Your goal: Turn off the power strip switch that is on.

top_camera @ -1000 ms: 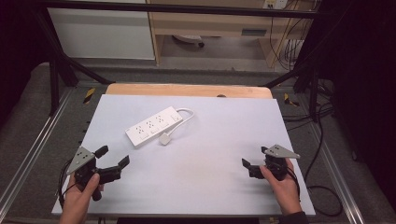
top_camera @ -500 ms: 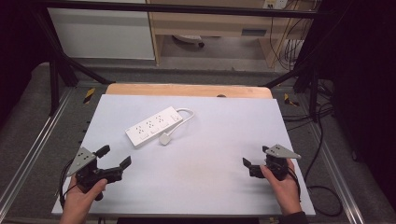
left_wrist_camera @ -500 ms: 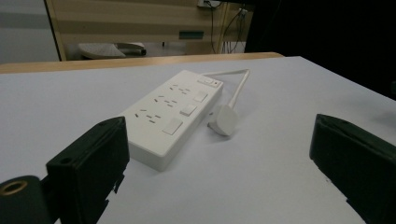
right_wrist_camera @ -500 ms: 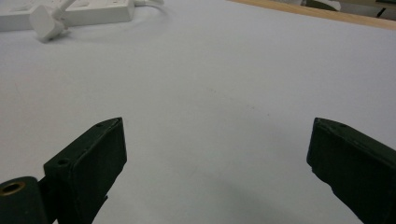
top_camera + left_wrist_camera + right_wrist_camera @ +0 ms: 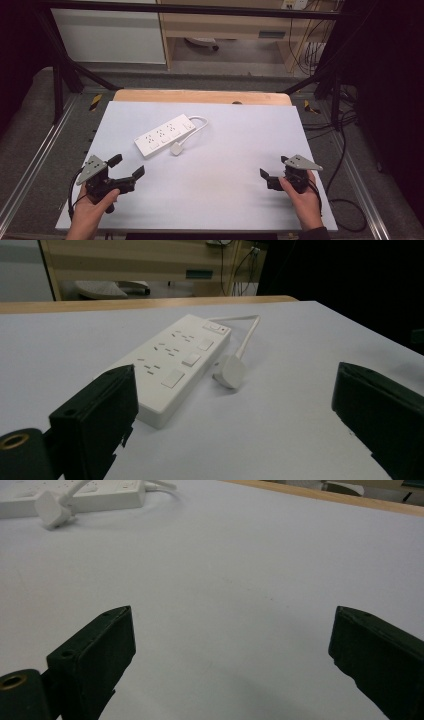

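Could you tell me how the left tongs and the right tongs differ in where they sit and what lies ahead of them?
The left tongs sit at the table's near left corner, the right tongs at its near right. The left tongs face the white power strip and its plug close ahead; from the right tongs, strip and plug lie far off to one side. Both are open, hold nothing, and are gripped in a hand.

White power strip (image 5: 165,135), pale grey table (image 5: 230,165), black tongs (image 5: 127,167)
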`<state>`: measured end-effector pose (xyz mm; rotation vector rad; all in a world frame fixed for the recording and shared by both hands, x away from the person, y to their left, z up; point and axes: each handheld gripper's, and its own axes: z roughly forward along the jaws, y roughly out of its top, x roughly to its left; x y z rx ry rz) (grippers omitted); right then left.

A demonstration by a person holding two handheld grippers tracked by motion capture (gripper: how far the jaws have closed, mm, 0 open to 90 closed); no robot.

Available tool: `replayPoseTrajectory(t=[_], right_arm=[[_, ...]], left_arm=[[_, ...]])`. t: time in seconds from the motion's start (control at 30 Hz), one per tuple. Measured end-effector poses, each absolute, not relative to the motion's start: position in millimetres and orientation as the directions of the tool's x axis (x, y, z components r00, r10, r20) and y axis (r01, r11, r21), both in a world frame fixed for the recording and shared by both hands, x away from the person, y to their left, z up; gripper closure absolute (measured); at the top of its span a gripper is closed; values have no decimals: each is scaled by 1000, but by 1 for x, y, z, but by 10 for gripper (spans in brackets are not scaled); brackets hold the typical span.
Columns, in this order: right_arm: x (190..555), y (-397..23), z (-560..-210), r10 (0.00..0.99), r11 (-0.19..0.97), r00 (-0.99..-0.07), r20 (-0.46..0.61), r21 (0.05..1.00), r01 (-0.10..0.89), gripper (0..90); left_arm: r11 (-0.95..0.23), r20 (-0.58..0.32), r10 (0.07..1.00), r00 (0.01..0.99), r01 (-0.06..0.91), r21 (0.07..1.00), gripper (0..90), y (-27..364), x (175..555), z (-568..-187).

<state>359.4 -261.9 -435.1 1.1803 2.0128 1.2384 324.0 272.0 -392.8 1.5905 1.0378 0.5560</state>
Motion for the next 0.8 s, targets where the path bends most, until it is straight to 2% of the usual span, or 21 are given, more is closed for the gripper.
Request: replayPoseTrajectory(t=[0.4, 0.8], right_arm=[[359, -261, -435, 855, 219, -518, 27, 886, 408, 50], [358, -260, -435, 855, 220, -518, 30, 883, 414, 47]], left_arm=[[-43, -142, 842, 521, 328, 944, 47, 254, 355, -372], [-57, -145, 819, 555, 330, 942, 50, 224, 377, -369]])
